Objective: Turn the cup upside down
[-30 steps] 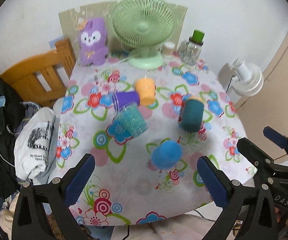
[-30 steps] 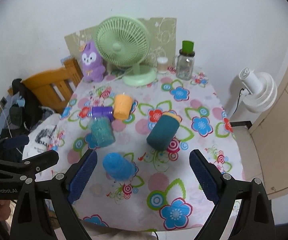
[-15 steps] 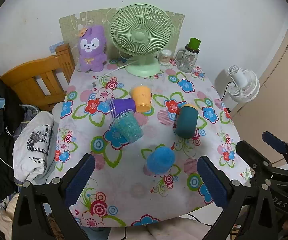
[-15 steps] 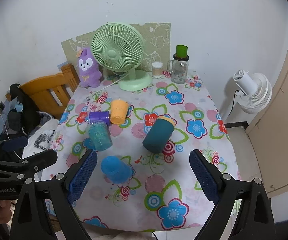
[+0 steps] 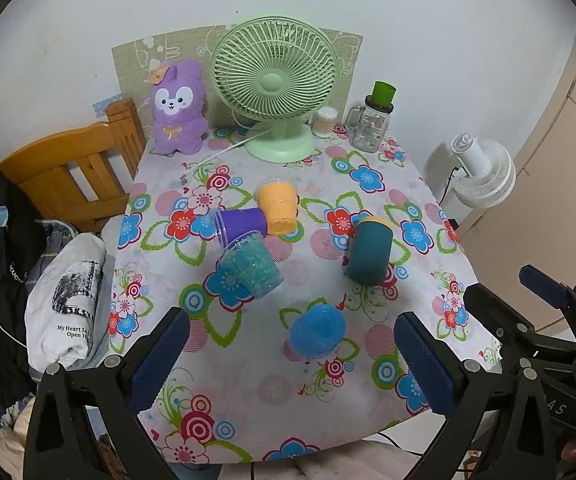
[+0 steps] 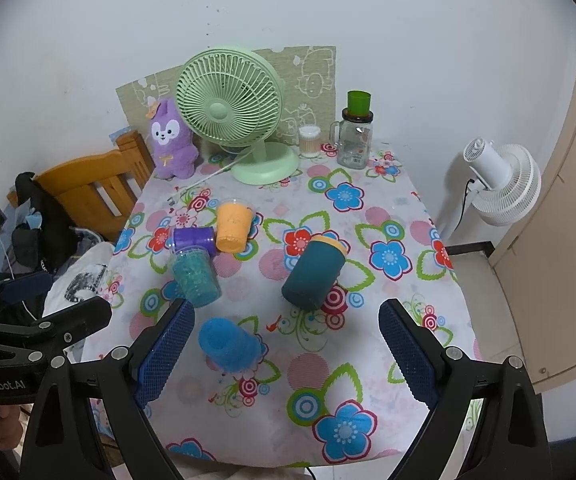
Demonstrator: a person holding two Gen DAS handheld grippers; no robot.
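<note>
Several cups stand rim down on the flowered tablecloth (image 5: pixel 328 408): a blue cup (image 5: pixel 316 332) (image 6: pixel 228 343) nearest me, a dark teal cup with a yellow rim (image 5: pixel 368 250) (image 6: pixel 314 273), a glittery teal cup (image 5: pixel 249 269) (image 6: pixel 196 278) and an orange cup (image 5: pixel 276 207) (image 6: pixel 232 225). A purple cup (image 5: pixel 243 224) (image 6: pixel 194 240) lies on its side. My left gripper (image 5: pixel 292 360) is open and empty, above the table's near edge. My right gripper (image 6: pixel 283 356) is open and empty, to its right.
A green desk fan (image 5: pixel 275 84), a purple plush toy (image 5: pixel 178 109), a glass jar with a green lid (image 5: pixel 372 123) and a small container (image 5: pixel 324 122) line the back of the table. A wooden chair (image 5: pixel 67 172) with clothes stands left, a white floor fan (image 5: pixel 484 172) right.
Both grippers have pulled back and up from the table, so the cups look smaller and farther away. Both stay open and empty.
</note>
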